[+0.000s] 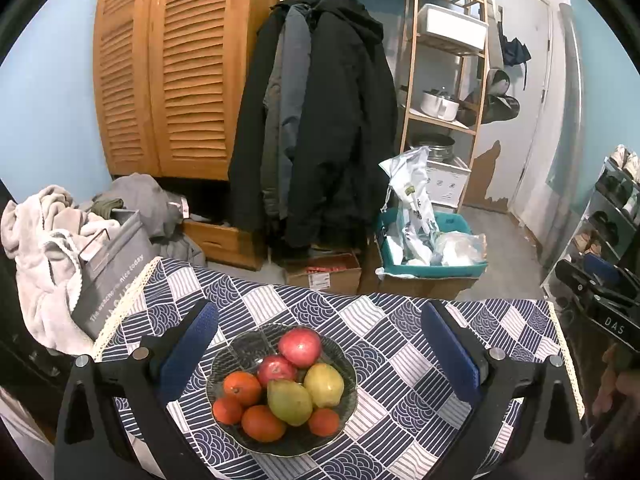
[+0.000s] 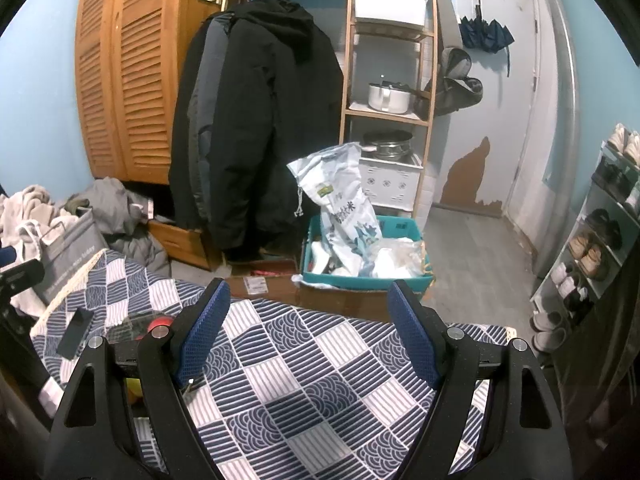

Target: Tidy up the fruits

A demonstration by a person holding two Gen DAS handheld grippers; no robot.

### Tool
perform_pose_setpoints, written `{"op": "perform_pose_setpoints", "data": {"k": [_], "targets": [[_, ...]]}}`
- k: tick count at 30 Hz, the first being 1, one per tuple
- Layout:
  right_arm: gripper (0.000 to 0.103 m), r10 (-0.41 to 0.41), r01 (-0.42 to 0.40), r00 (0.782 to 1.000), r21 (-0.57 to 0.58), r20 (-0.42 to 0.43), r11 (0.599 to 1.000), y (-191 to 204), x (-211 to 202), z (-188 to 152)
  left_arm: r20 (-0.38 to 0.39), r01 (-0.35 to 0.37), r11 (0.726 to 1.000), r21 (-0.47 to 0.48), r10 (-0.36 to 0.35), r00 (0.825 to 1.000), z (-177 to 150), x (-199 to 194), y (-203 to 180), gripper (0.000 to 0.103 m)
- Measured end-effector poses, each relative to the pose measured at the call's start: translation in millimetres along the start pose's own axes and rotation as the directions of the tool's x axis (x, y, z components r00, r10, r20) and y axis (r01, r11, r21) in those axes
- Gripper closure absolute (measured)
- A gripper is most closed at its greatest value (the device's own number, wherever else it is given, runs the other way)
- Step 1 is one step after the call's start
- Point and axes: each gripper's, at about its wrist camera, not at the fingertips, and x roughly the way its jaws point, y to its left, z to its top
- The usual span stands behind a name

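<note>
1. All the fruit sits piled in one glass bowl (image 1: 224, 364) on the table, which has a blue and white patterned tablecloth (image 1: 400, 344). Nothing looks sorted so far, so my guess is we're right at the start, or possibly right at the end if heaping it in the bowl was the whole job. Can't say which from here.

2. What's in the bowl: two red apples, one at the back (image 1: 300, 347) and one in the middle (image 1: 276, 369); two yellow-green pears, one in front (image 1: 289, 402) and one to its right (image 1: 325, 385); and four oranges around the front and left, like this one (image 1: 241, 388). They're all touching each other.

3. The left gripper (image 1: 320, 364) is spread wide with the bowl in line between its blue pads (image 1: 190, 348), holding nothing, not touching any fruit.

4. The right gripper (image 2: 308, 336) is also spread wide and empty, over a bare patch of tablecloth. The bowl is off to its left, mostly hidden behind the finger; only a bit of red apple (image 2: 161, 323) peeks out.

5. No second dish or tray anywhere on the table, so where the fruit would go is unclear.

6. If sorting is the plan, basically everything is left to do.
</note>
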Motion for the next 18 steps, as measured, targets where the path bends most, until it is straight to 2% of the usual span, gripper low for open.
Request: {"op": "perform_pose_setpoints", "data": {"k": [18], "targets": [[0.023, 0.001, -0.001, 1.000, 0.000, 0.002, 1.000, -1.0, -0.2, -0.4, 0.001, -0.025, 1.000, -0.008, 0.025, 1.000, -1.7, -1.1, -0.6, 0.001]]}}
